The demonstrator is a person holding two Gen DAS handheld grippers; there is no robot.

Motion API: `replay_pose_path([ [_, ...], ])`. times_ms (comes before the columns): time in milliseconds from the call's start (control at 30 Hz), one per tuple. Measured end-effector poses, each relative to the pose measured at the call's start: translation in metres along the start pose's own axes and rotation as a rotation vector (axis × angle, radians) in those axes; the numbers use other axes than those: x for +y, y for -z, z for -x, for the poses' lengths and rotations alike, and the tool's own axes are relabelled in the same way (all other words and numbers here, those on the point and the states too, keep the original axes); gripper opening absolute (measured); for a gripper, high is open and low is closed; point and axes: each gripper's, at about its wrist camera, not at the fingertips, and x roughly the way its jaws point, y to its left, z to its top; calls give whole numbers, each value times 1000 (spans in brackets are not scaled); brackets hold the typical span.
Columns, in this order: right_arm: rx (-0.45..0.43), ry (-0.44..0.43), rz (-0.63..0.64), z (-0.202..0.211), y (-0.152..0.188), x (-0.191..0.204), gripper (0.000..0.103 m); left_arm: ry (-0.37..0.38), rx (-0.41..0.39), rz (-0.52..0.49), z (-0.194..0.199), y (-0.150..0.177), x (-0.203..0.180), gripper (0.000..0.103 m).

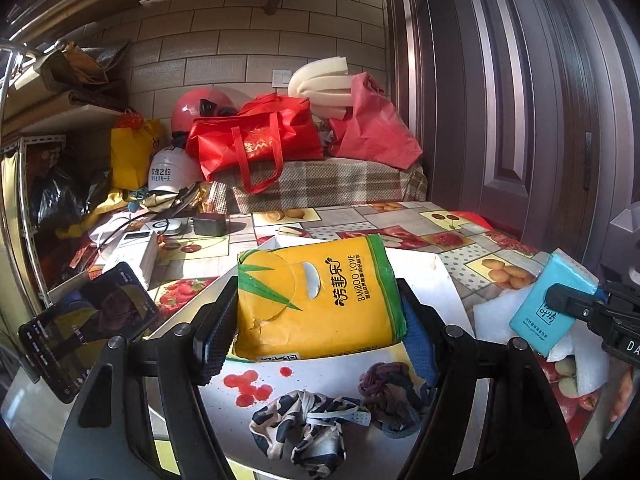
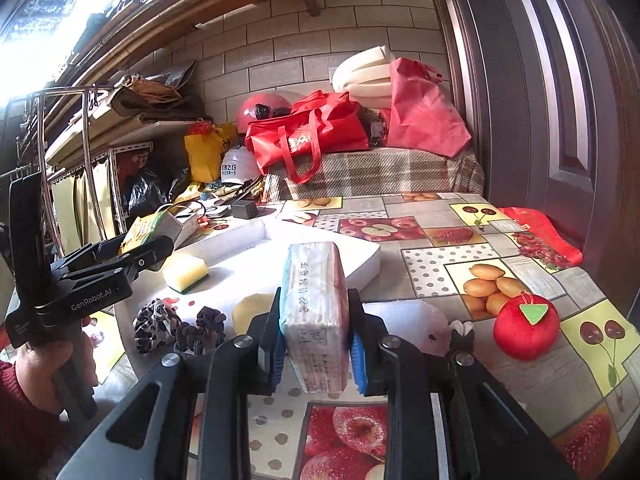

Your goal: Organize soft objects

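Note:
My left gripper [image 1: 316, 312] is shut on a yellow Bamboo Love tissue pack [image 1: 316, 300], held above a white tray [image 1: 420, 276]. My right gripper [image 2: 316, 320] is shut on a light blue tissue pack [image 2: 316, 308], held upright over the table; the pack also shows in the left wrist view [image 1: 552, 296]. In the right wrist view the left gripper [image 2: 132, 256] holds the yellow pack [image 2: 144, 228] beside the tray [image 2: 360, 264]. A yellow sponge [image 2: 186, 272], a leopard scrunchie [image 2: 154, 322] and a dark scrunchie [image 2: 200, 328] lie near the tray. A red plush apple [image 2: 524, 326] sits on the fruit tablecloth.
White foam pieces [image 2: 404, 316] lie on the table. A phone [image 1: 88, 324] stands at left. Red bags [image 1: 256, 140], helmets [image 1: 200, 106], chargers and cables [image 1: 208, 224] crowd the back. A dark door [image 1: 540, 100] is at right. Shelves stand at left [image 2: 88, 160].

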Motion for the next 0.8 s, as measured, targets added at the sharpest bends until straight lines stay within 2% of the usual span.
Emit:
replay_pose_path([
  [200,7,-20,6,-25,-7,18,26,-33,11,-4,-15,-3,9,74],
  [533,58,-48,-12,-81,-22,51,26,-10,14,-9,-23,-6,10,74],
  [800,116,-42,-6,-111,-27,59,28,-8,38,15,-33,-9,15,74],
])
